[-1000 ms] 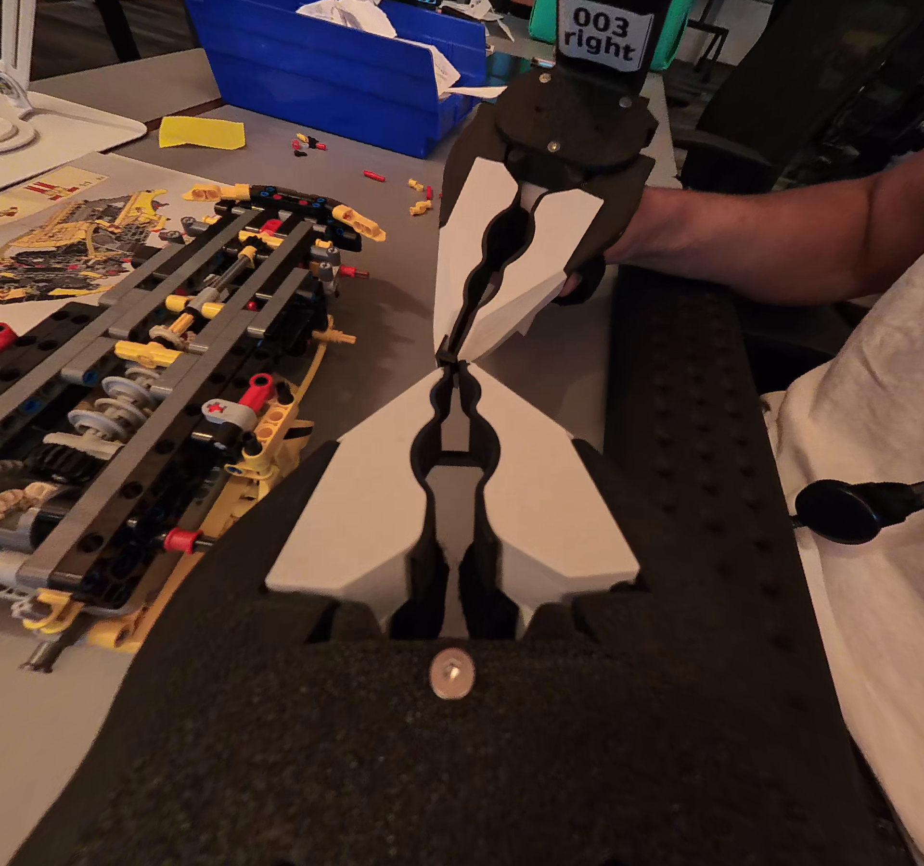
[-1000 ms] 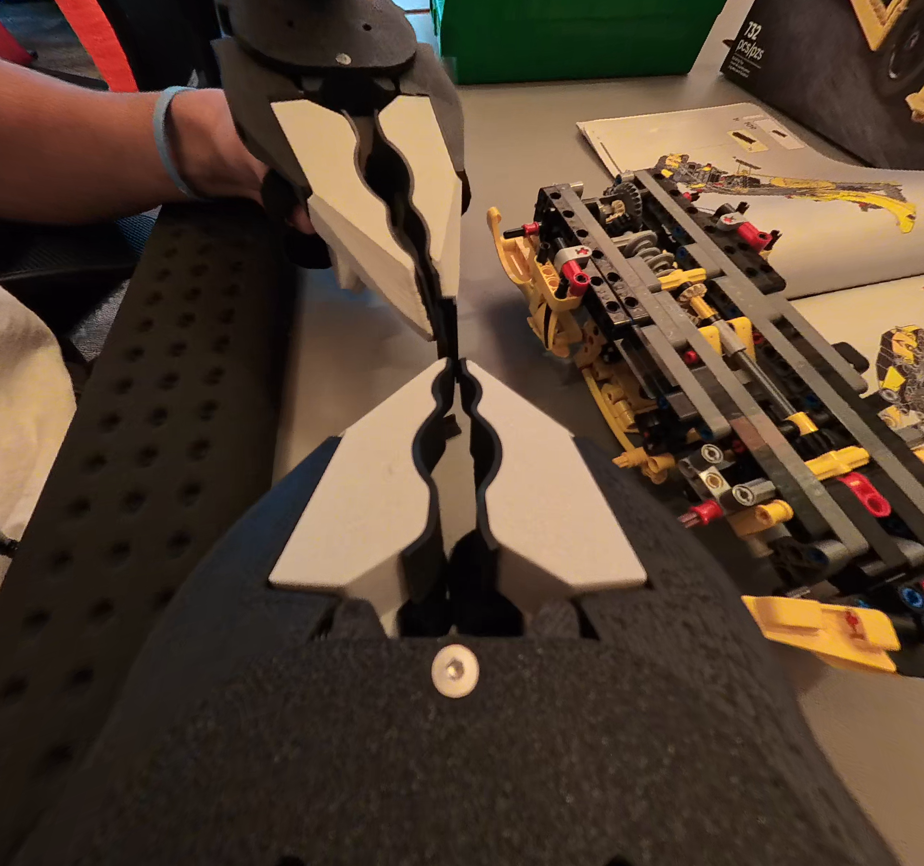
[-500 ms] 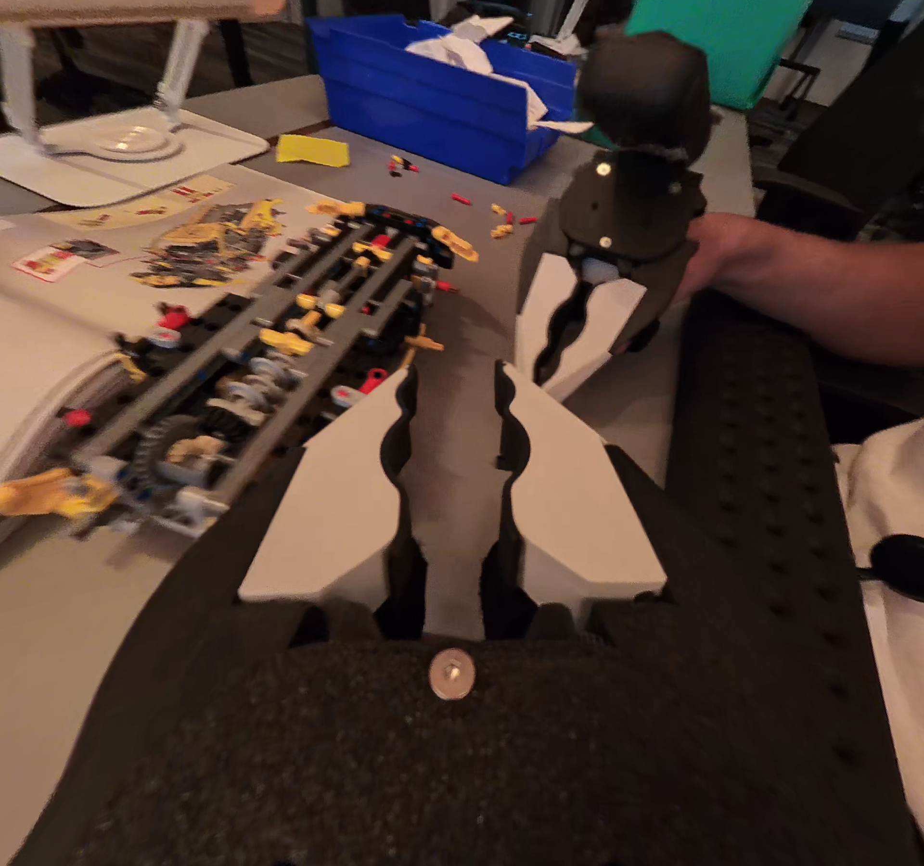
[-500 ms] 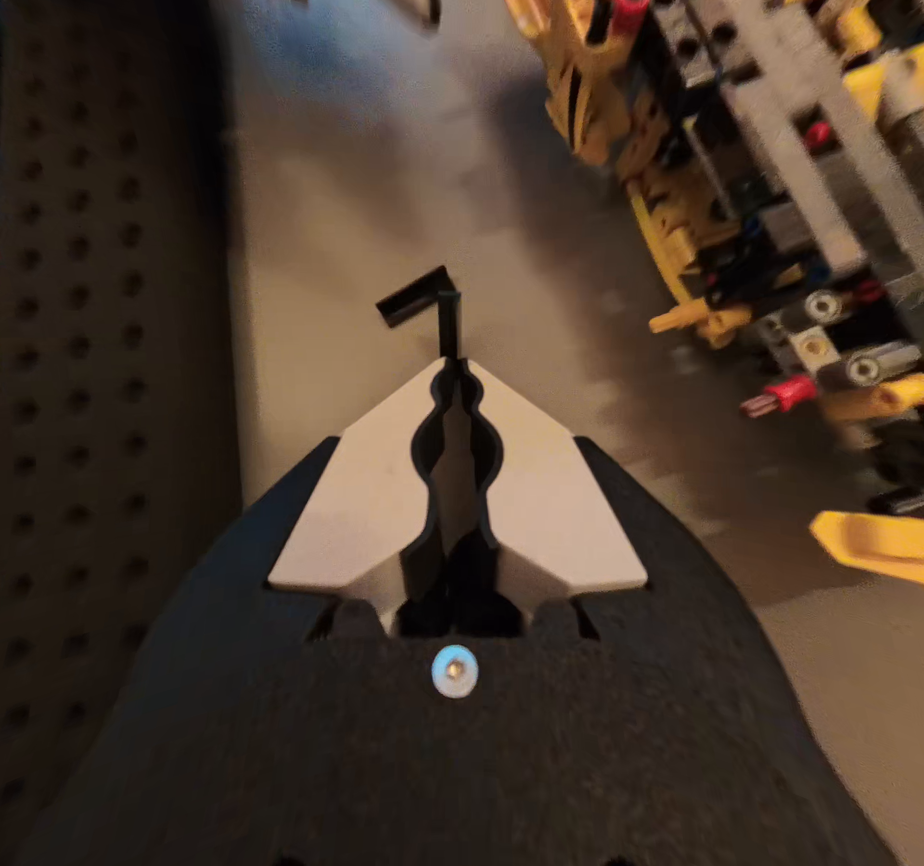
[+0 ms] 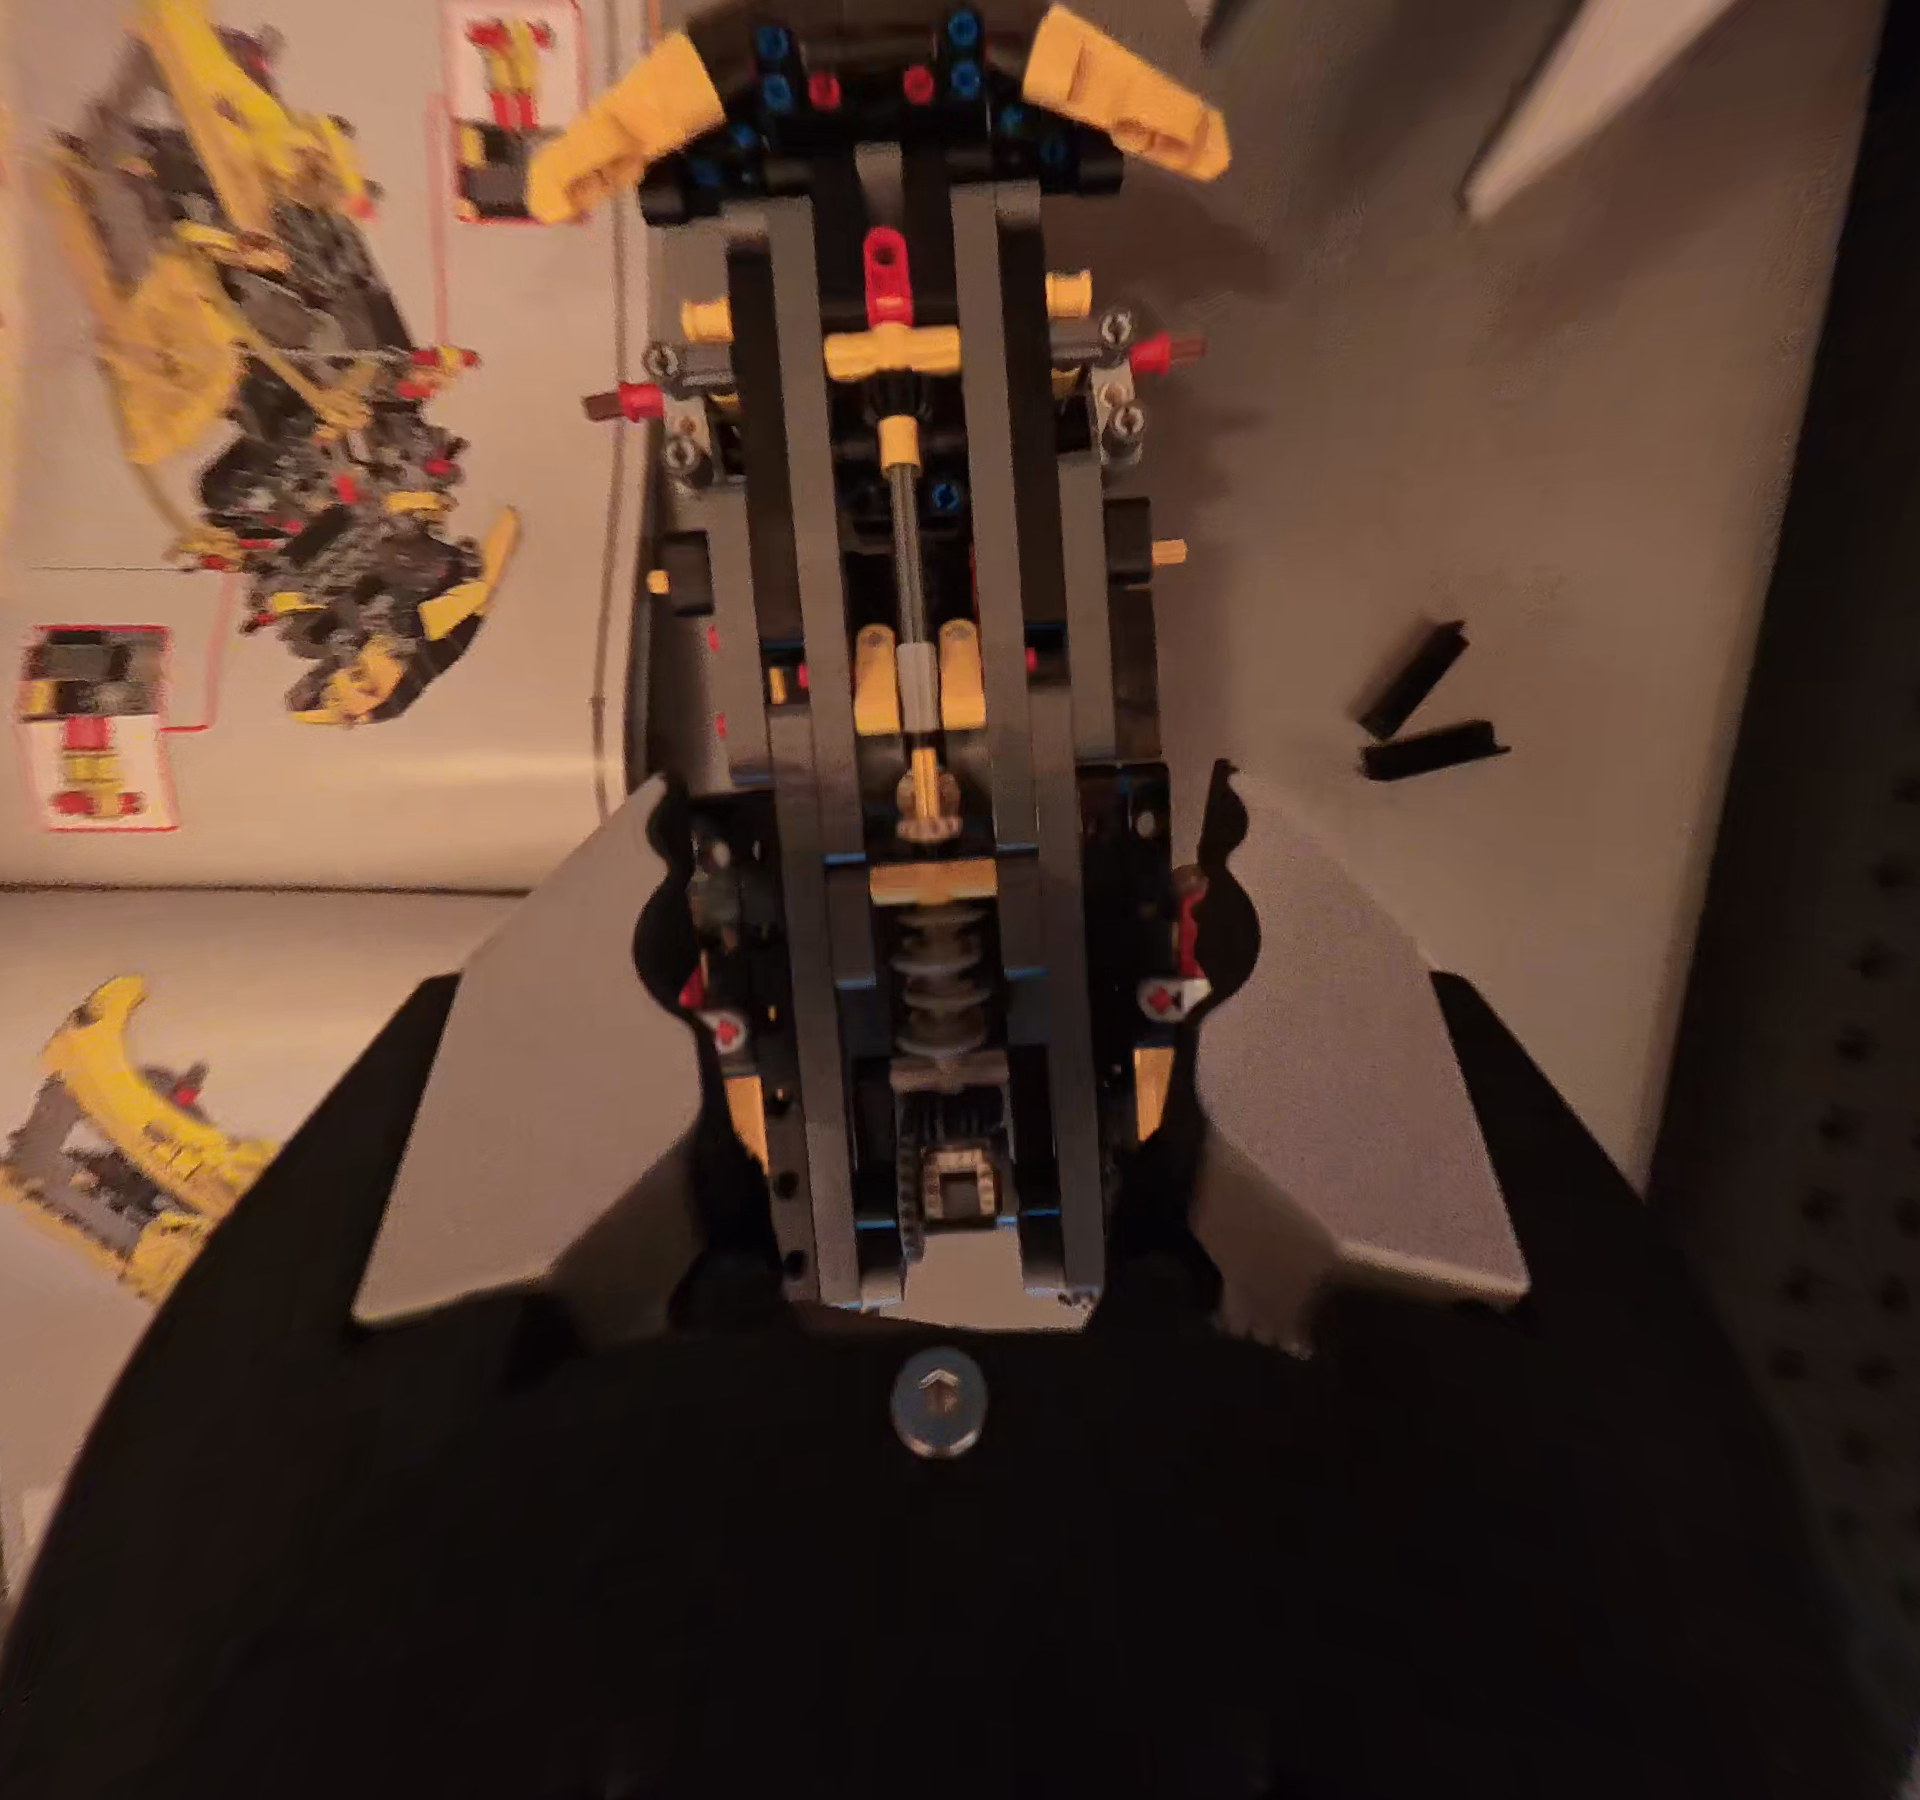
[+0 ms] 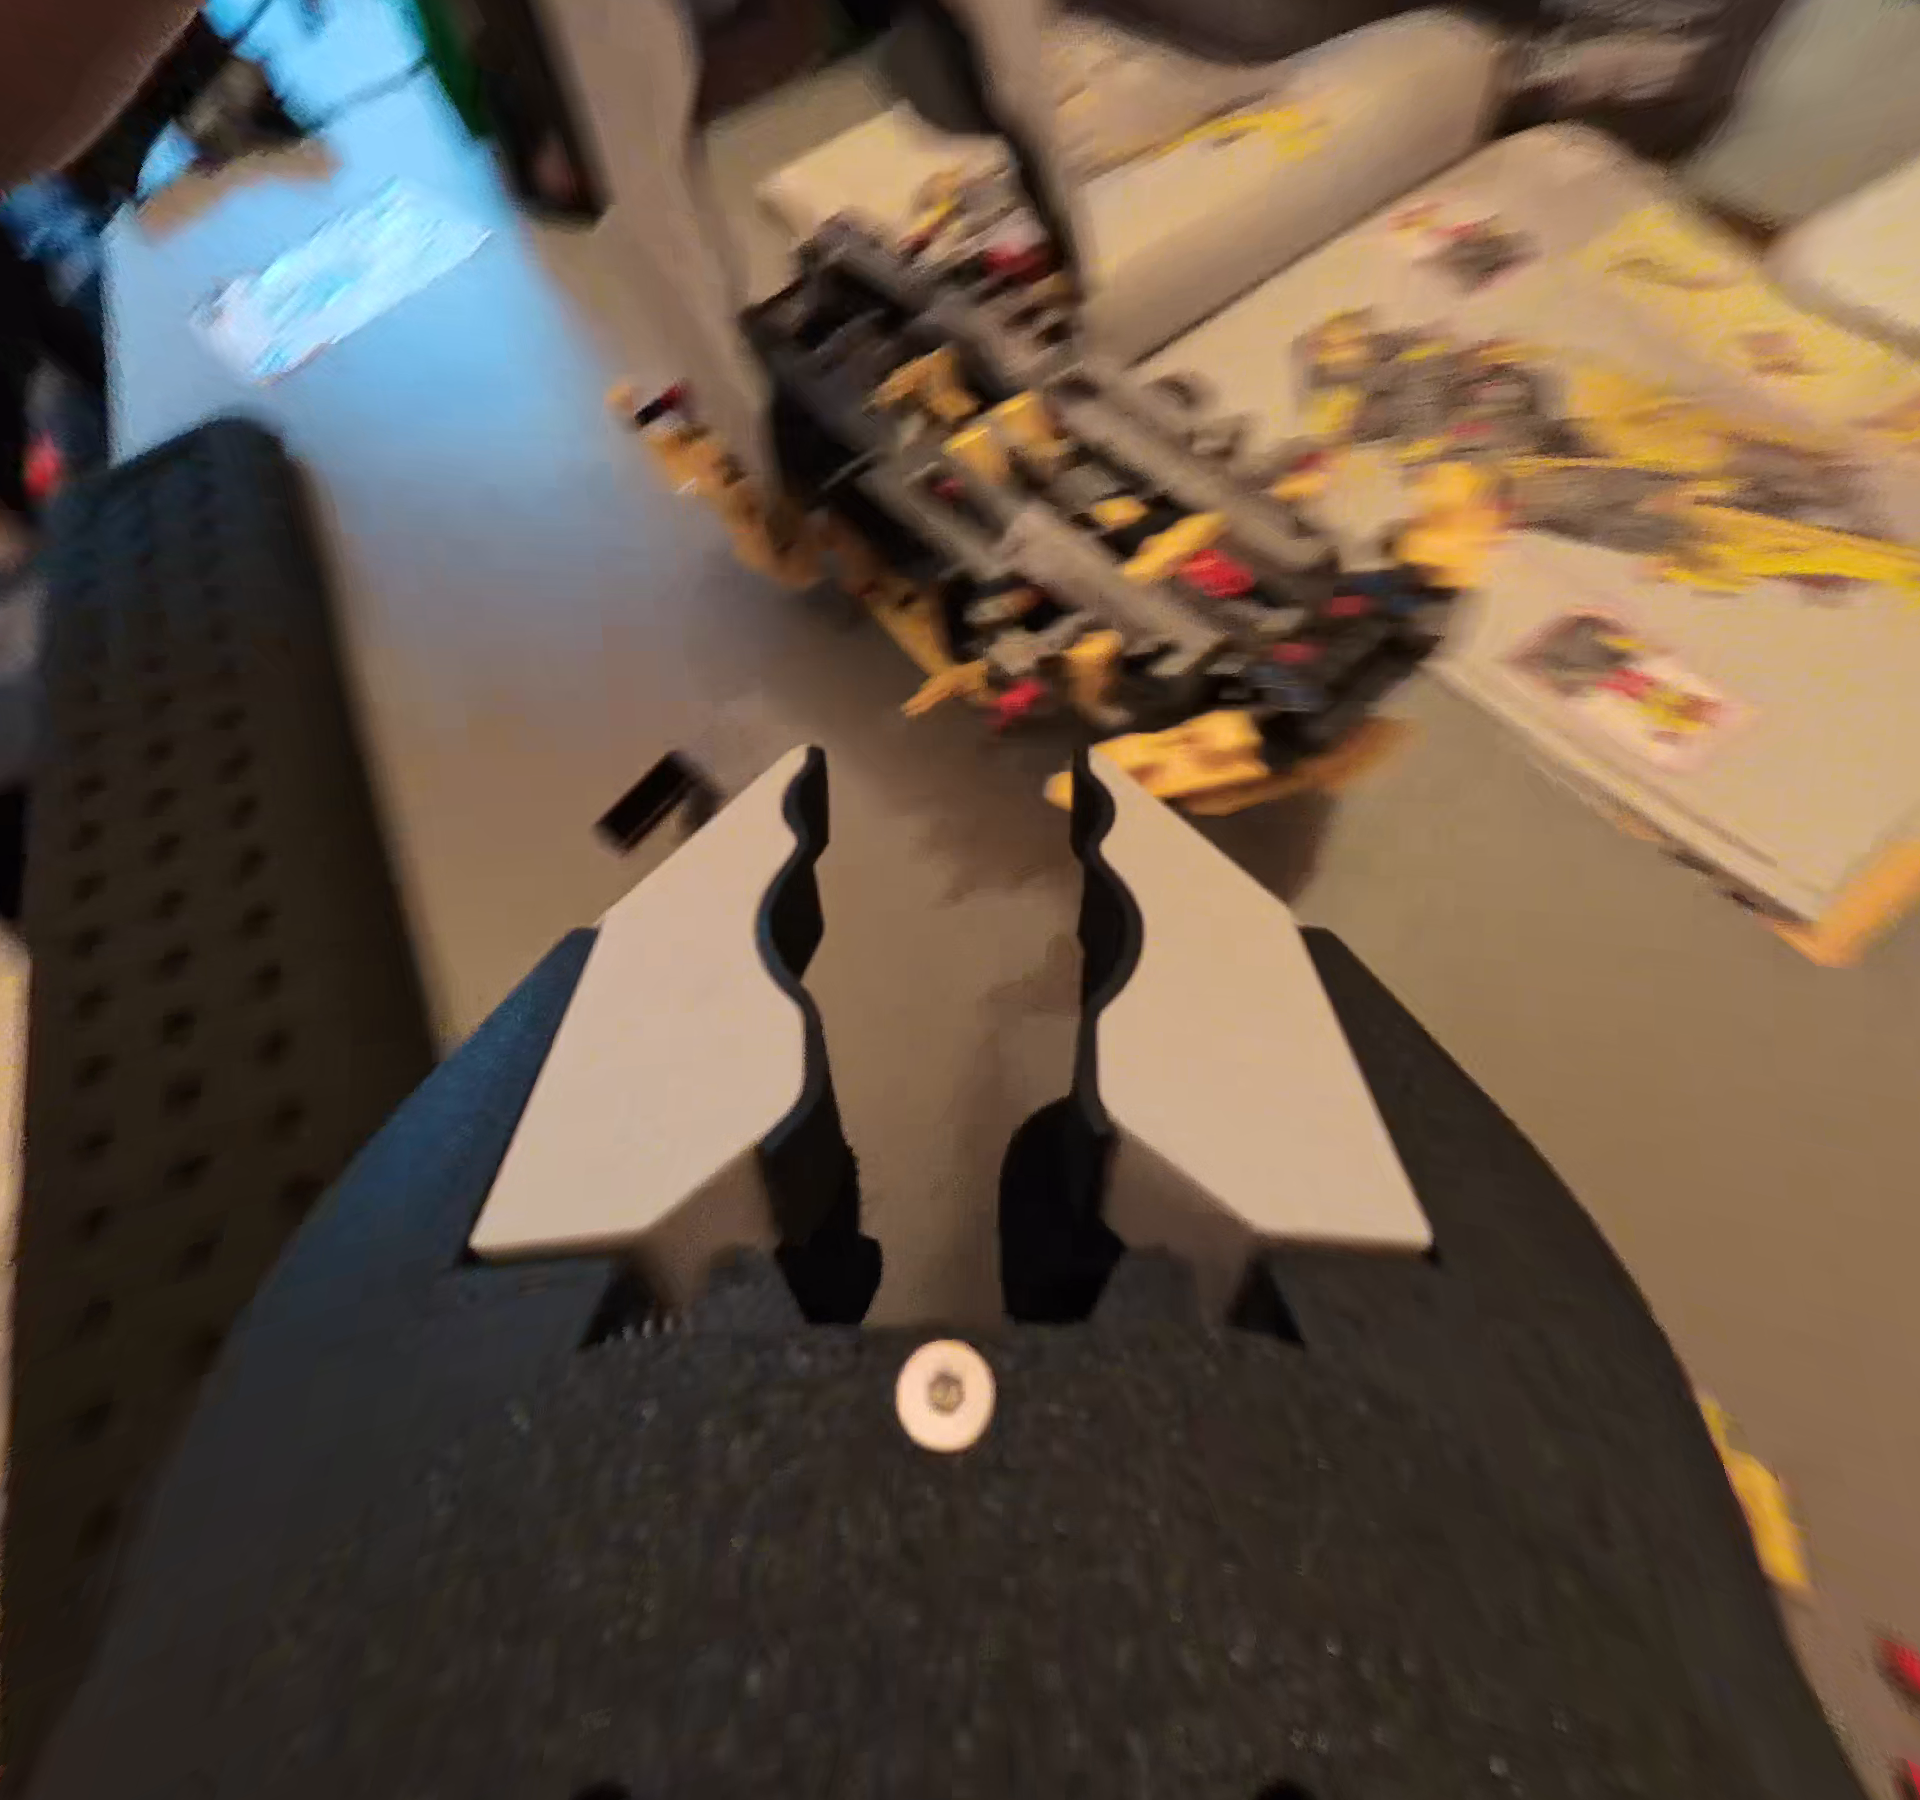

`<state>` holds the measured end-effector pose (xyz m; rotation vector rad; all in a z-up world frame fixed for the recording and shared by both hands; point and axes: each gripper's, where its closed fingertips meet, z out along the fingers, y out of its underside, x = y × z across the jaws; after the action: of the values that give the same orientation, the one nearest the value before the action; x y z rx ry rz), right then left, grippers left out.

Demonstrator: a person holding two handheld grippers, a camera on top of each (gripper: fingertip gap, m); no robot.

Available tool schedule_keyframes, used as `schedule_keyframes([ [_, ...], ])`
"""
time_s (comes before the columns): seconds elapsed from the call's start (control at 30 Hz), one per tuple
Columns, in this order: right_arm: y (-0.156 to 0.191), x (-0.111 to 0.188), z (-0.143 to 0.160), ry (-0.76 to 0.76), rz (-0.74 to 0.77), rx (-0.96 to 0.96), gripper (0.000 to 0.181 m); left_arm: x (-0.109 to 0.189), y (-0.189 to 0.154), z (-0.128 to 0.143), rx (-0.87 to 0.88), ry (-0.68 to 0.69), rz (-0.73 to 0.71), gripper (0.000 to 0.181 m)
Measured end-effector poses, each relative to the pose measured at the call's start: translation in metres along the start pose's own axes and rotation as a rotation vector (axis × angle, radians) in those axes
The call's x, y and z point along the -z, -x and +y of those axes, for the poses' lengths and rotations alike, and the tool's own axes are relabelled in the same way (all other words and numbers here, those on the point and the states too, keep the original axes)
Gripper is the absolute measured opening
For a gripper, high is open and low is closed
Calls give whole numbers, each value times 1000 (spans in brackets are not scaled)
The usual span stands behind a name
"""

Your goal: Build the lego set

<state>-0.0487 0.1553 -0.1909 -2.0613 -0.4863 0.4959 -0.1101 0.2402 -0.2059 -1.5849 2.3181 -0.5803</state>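
Chassis: long black, grey and yellow lego chassis (image 5: 925, 670) lying flat on the grey worktop (image 5: 1455, 462), its near end between the two fingers of the left claw (image 5: 940, 805).
Left claw: spread wide, one pale finger (image 5: 561, 1075) on either side of the frame; whether the pads touch the sides cannot be told through the blur, so no grip is confirmed.
Right claw: right claw (image 6: 948, 763) spread and carrying nothing, hovering over bare worktop near the yellow end of the model, which shows only as a blur.
Loose parts: two small black pieces (image 5: 1423, 711) lying on the worktop to the right of the chassis, close together and apart from the frame; one of them also appears just beside the right claw's left fingertip.
Booklet: open instruction booklet (image 5: 291, 400) lying flat along the chassis's left side.
Step, judged: left claw set to steady the chassis while the right goes for a black piece.
Risk, squeeze: closing on the frame's sides could catch the red pins and small side connectors and press them out of place.
Risk, slide: a loose or one-sided hold would let the long frame pivot on the smooth worktop when a part is pushed in.
Risk, pickup: the black pieces are thin and lie flat, so a quick, blurred approach could nudge them away instead of pinching one.
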Motion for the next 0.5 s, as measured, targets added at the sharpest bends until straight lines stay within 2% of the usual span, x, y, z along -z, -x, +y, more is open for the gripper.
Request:
schedule_keyframes([
  [0.03,-17,5,-5,-51,66,-47,49,-5,-1,-1,11,38,38,98],
  [0.1,-45,8,-4,-90,150,-179,68,-8,-5,-7,62,66,122,97],
  [0.2,-50,-14,7,-29,56,-357,93,-9,0,-11,123,87,166,88],
  [0.3,-52,-31,10,19,7,-445,92,-15,4,-7,156,132,176,84],
  [0.4,-50,-40,4,13,-82,-580,82,-18,0,-3,170,166,195,83],
  [0.5,-51,-30,-19,-74,-140,-669,66,-11,0,0,188,176,186,82],
])
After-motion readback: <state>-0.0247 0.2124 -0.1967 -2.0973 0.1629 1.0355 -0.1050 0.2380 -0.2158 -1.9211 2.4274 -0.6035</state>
